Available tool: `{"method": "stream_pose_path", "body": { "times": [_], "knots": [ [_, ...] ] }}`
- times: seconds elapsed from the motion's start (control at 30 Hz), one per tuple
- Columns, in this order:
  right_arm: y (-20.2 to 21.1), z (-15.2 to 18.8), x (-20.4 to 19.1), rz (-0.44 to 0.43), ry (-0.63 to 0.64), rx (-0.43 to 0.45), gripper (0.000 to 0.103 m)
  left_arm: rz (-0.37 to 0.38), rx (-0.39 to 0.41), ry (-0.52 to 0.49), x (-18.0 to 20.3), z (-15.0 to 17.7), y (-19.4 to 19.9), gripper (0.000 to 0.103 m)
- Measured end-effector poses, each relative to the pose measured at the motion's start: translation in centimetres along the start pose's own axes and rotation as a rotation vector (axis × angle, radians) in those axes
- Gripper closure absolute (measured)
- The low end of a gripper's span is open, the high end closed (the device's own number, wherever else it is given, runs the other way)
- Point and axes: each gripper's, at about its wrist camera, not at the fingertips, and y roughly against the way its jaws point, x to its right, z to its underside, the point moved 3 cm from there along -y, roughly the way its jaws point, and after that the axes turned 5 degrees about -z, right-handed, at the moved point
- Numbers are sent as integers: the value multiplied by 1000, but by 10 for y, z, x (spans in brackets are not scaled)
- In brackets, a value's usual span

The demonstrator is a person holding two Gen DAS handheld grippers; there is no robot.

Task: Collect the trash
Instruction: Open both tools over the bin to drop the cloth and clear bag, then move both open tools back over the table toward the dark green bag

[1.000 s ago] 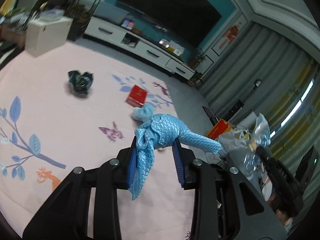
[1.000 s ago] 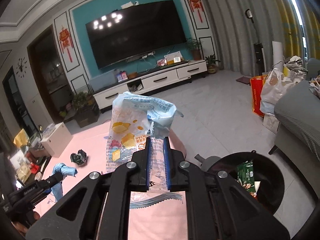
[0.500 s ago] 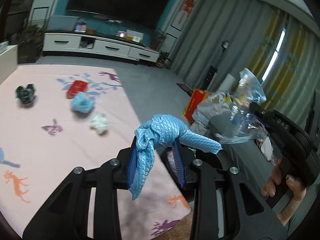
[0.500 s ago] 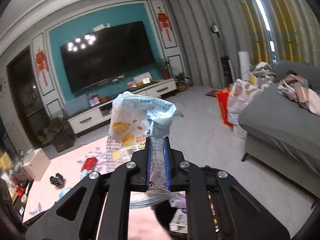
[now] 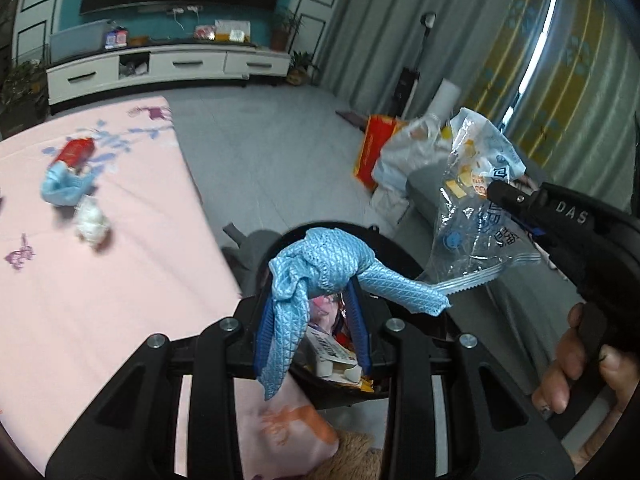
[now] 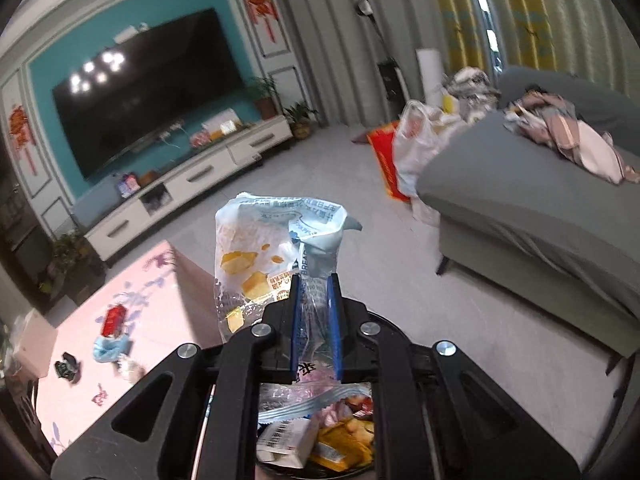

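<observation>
Both loads hang right over the black bin (image 6: 384,322): left hand-held gripper (image 5: 312,320) clamped on a blue cloth (image 5: 320,264), right hand-held gripper (image 6: 316,320) pinching an empty bread bag (image 6: 276,256). Red box (image 5: 74,152), blue wad (image 5: 62,188) and white ball (image 5: 92,224) remain at left on the pink mat (image 5: 120,272).

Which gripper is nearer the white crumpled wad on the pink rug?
Left. The left gripper is beside the rug by the white wad; the right gripper is farther off.

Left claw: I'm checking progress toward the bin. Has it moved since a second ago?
Yes. The left claw, shut on the blue cloth, has swung from over the pink rug to above the black bin.
</observation>
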Motion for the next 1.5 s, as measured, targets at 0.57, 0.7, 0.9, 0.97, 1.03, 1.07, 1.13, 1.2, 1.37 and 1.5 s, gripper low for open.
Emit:
{"method": "stream_pose_path", "body": {
  "times": [0.57,0.7,0.9,0.97,1.03,1.07,1.13,1.2,1.37,1.5],
  "knots": [
    [-49,17,14,56,4,-177,49,48,-175,-51,32,16,-77,49],
    [-45,15,11,45,2,-168,42,57,-130,-34,28,10,-67,32],
    [-44,17,0,41,40,-175,39,39,-90,-15,14,5,-46,21],
    [-42,16,-3,21,49,-174,39,32,-79,-3,4,3,-37,20],
    [-37,14,-4,-12,44,-165,39,19,-64,12,-8,0,-28,19],
    [-33,13,-3,-20,38,-156,39,14,-56,22,-12,-1,-24,19],
    [-25,9,0,-37,15,-130,39,3,-41,46,-24,-6,-15,19],
    [-14,3,7,-60,-27,-94,39,-3,-29,58,-34,-9,-5,19],
    [10,-8,37,-51,-178,12,32,-21,8,116,-63,-12,18,18],
    [2,-8,46,8,-220,4,30,-21,23,183,-84,-12,32,14]
  ]
}}
